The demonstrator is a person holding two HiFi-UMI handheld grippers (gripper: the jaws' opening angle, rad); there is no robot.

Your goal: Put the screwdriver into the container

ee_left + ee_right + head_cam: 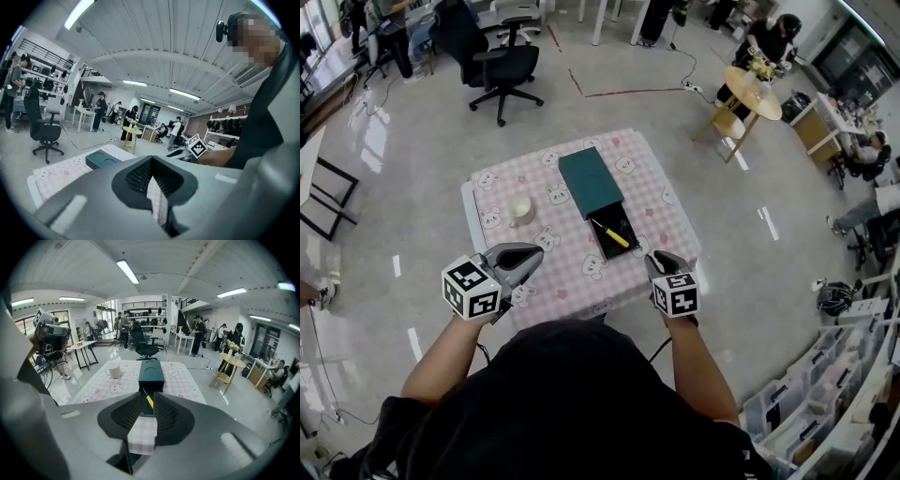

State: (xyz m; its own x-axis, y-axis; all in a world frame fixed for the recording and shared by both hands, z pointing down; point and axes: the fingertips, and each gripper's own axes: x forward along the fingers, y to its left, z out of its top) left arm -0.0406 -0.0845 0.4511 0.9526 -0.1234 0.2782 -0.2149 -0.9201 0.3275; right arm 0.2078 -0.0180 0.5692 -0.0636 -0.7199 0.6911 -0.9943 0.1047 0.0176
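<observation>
Yellow at the handle, the screwdriver [611, 234] lies slantwise inside the open black tray of the dark green container [589, 180], whose lid sits slid toward the far side, so the tray's near half is uncovered. By that lie, the task looks done. Both tongs hang at the near edge of the counter [502, 183], short of the container. The left tongs [534, 255] are only slightly parted with nothing between them. The right tongs [661, 261] are also parted and empty, and in the right gripper view they point straight down the line of the tray, the screwdriver [148, 400] showing through their gap. A pale cup [521, 208] stands left of the container, well apart from it. The checked cloth is bare along the near edge, so there is room to move there. The container's right side lies close to the counter's right edge.
</observation>
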